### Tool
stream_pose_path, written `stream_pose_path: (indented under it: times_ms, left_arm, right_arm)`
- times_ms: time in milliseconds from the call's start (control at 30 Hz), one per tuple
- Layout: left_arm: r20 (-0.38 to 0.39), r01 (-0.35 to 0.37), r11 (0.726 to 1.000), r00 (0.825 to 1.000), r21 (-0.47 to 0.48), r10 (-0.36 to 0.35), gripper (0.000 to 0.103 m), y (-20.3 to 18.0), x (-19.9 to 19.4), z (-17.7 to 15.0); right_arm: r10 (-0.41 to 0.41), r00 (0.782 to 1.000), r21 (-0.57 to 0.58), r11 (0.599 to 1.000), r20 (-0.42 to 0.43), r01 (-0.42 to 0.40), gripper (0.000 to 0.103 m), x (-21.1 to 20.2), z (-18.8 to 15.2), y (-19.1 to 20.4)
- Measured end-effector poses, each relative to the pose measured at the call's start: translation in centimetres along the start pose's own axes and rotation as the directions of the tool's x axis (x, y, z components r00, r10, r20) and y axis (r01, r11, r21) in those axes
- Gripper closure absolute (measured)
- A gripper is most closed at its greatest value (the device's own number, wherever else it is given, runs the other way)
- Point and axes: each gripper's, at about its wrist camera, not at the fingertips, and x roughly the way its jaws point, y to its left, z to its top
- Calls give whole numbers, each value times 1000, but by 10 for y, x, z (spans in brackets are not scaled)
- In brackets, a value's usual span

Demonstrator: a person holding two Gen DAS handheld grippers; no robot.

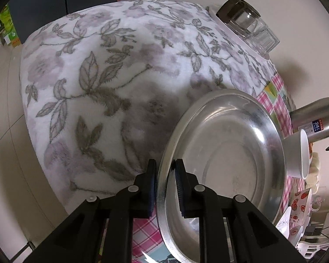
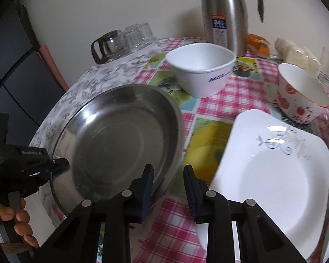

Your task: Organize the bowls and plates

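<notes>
A round steel plate (image 1: 226, 153) lies on the table, half on a floral cloth (image 1: 98, 76). My left gripper (image 1: 165, 175) is shut on its near rim, one pad inside and one outside. In the right wrist view the same steel plate (image 2: 111, 140) sits at the left, with the left gripper (image 2: 59, 164) clamped on its left edge and a hand (image 2: 17, 219) holding it. My right gripper (image 2: 168, 174) straddles the plate's right rim; its pads stand apart from the metal. A white square plate (image 2: 274, 175), a white bowl (image 2: 201, 72) and a strawberry bowl (image 2: 296, 96) lie to the right.
A steel thermos (image 2: 226, 17) stands at the back by the wall. A glass carafe (image 2: 109, 46) and upturned glasses (image 2: 140, 35) sit at the back left on the floral cloth. A pink checked tablecloth (image 2: 230, 96) covers the round table; its edge drops off at the left.
</notes>
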Motion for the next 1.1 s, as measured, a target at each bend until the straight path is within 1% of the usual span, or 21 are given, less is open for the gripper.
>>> stream_pose_path:
  times_ms: [33, 167, 400, 533, 700, 967, 1100]
  left_arm:
    - [0, -2, 1000, 1000, -2, 2, 83, 1, 0, 1]
    - [-6, 7, 1000, 1000, -10, -7, 83, 2, 2, 3]
    - [16, -15, 999, 1000, 33, 15, 84, -4, 0, 3]
    - [30, -28, 998, 999, 62, 27, 84, -8, -2, 6]
    - [49, -21, 997, 999, 81, 17, 86, -12, -11, 8]
    - [90, 0, 995, 996, 105, -10, 86, -18, -32, 6]
    - [122, 15, 992, 992, 123, -30, 86, -23, -46, 6]
  right_arm:
    - [1, 1000, -1, 1000, -5, -1, 77, 3, -1, 1]
    - [11, 1000, 10, 1000, -18, -11, 81, 12, -4, 2]
    - [0, 1000, 4, 1000, -16, 0, 82, 16, -4, 6]
    - [-5, 1000, -9, 1000, -5, 5, 82, 12, -3, 8]
    - [3, 1000, -6, 1000, 15, -3, 82, 4, 1, 7]
    - [1, 999, -11, 1000, 45, 0, 82, -10, 4, 9]
    - [9, 997, -8, 1000, 77, -8, 82, -22, 8, 7]
